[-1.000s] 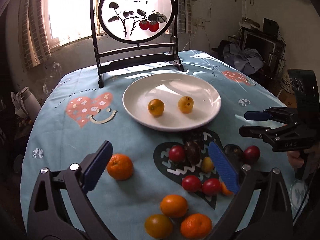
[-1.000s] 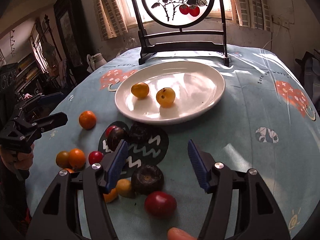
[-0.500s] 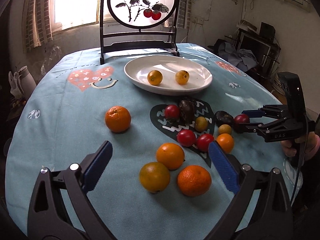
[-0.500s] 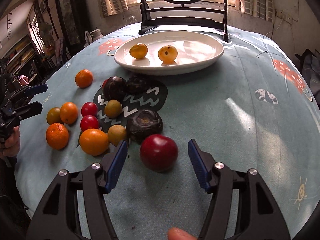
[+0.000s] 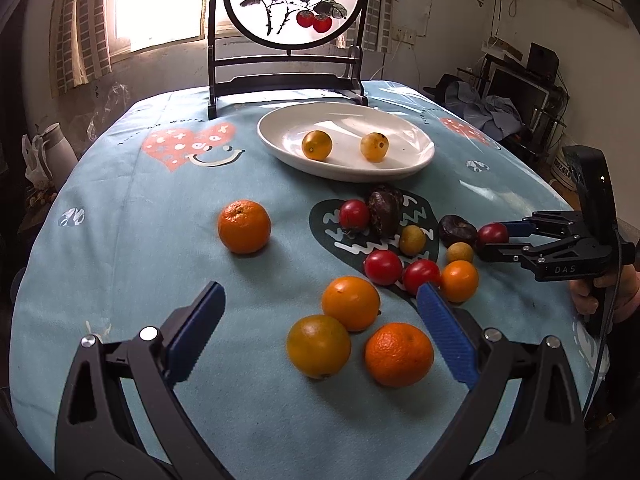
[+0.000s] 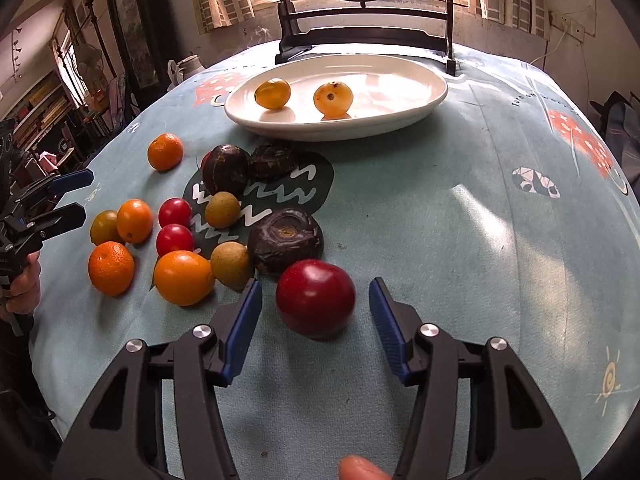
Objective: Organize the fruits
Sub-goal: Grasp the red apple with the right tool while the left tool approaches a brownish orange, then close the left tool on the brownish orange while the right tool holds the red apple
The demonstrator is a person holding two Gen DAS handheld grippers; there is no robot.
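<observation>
Red plum between open jaws, not yet gripped

The red plum [image 6: 315, 298] lies on the table [image 6: 460, 216] between the right gripper [image 6: 315, 314]'s open jaws, untouched. At 12 o'clock the plate [image 6: 400, 120] holds only two yellow fruits [image 6: 273, 93]; the rest lie loose at 10 o'clock. The left gripper [image 5: 320, 332], jaws open, hovers empty over the oranges [image 5: 399, 354]. Most sorting is left.

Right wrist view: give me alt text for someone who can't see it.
The open right tool straddles a dark red fruit on a blue tablecloth, fingers apart from it. Oranges, small red fruits and dark wrinkled fruits are scattered to the left; behind, a white plate holds two yellow fruits.
</observation>
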